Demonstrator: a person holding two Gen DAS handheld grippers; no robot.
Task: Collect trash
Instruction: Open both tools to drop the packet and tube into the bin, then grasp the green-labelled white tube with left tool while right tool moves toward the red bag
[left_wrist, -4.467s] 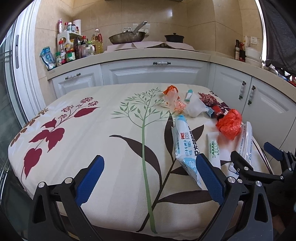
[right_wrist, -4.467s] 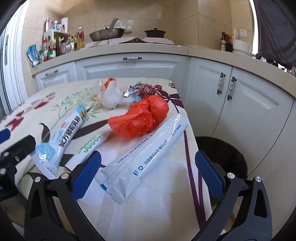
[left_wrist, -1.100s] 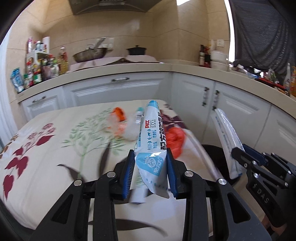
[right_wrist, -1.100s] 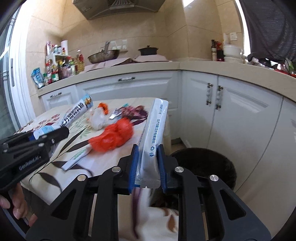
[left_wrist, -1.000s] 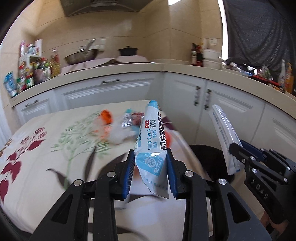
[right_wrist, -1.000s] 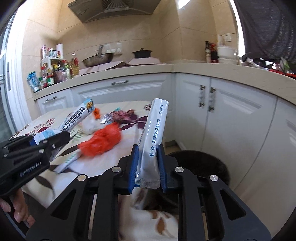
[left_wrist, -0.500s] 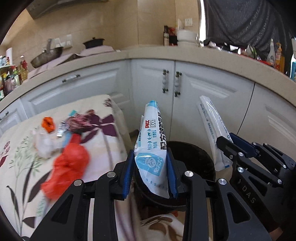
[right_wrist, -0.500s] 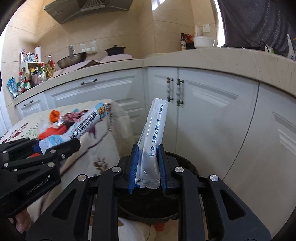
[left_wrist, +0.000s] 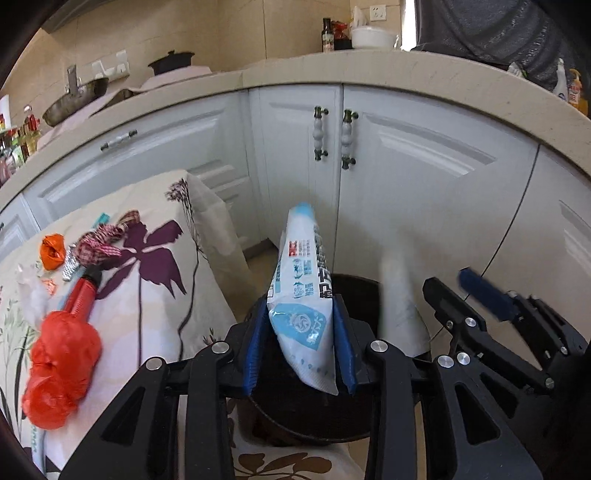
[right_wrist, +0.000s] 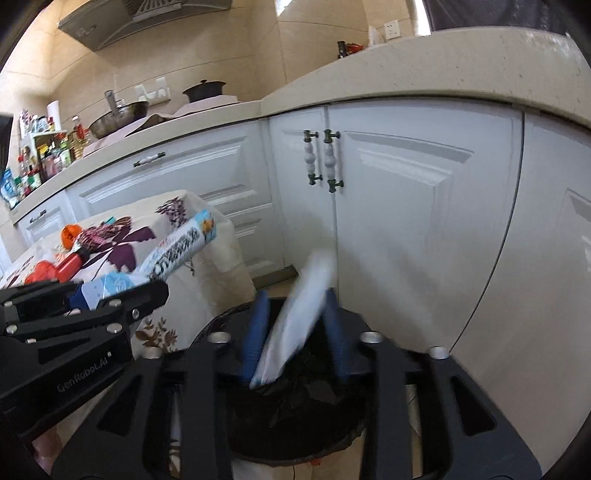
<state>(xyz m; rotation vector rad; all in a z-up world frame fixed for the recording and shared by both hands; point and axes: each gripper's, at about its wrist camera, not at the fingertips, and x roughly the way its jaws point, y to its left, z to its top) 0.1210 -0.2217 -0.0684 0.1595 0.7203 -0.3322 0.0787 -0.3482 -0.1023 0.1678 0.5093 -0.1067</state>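
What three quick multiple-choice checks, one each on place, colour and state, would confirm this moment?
1. Where is the black trash bin?
A. On the table
B. On the floor by the white cabinets
C. On the countertop

2. What colour is the crumpled plastic bag on the table?
A. Red-orange
B. Green
C. Black

3. What is the left gripper doing?
A. Open and empty
B. Shut on the plastic bag
C. Shut on the blue-and-white pack

Answers:
1 B, the bin stands at the foot of the cabinet doors.
2 A, it shows bright red-orange on the cloth.
3 C, both pads press the pack's sides.
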